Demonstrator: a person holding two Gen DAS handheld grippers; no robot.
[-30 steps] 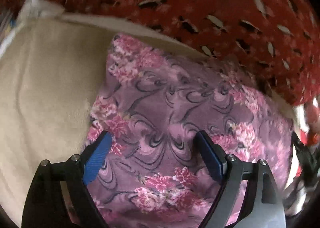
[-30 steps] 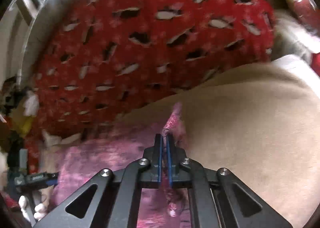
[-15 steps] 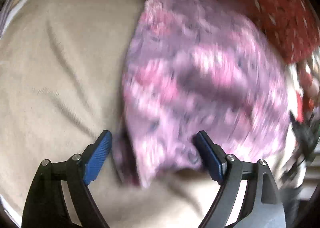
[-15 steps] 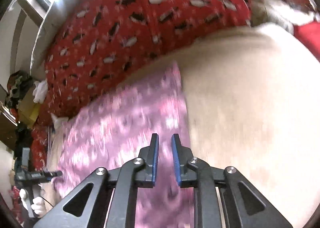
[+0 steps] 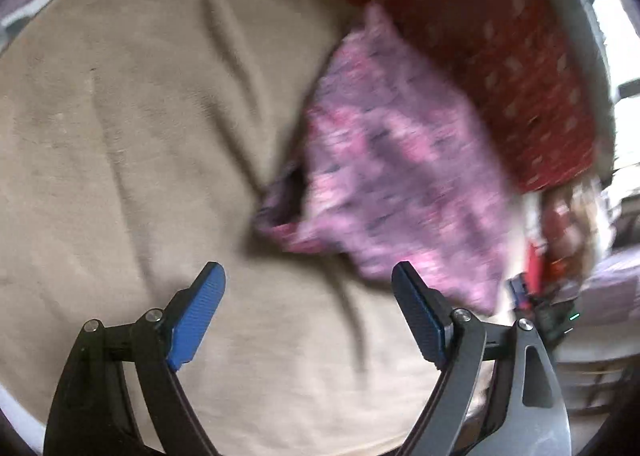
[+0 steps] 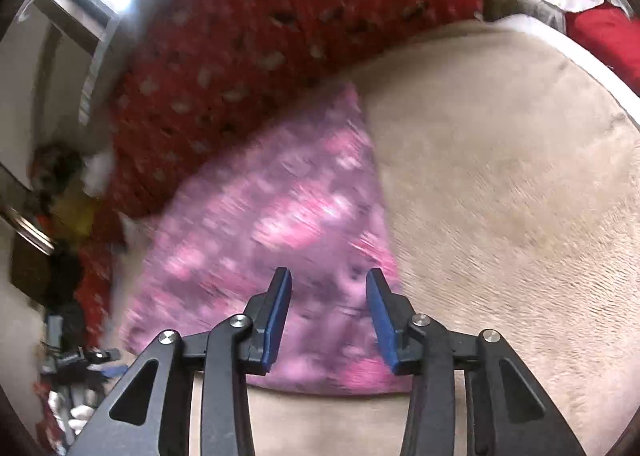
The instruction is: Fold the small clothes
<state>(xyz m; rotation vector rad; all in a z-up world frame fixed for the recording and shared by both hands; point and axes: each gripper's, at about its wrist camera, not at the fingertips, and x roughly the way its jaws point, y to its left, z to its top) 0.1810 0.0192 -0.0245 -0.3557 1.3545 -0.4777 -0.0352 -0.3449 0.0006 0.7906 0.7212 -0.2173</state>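
Bedding comes first: a beige blanket spreads under both sets of jaws, with a red patterned blanket bunched beyond them. On the beige one lies the pink floral garment, folded into a compact shape; in the left view it sits ahead and to the right of the jaws, in the right view partly beneath them. The left gripper stands wide open, empty. The right gripper has just been opening, and its pads hover clear of the cloth. This piece looks folded; whether more clothes wait cannot be told.
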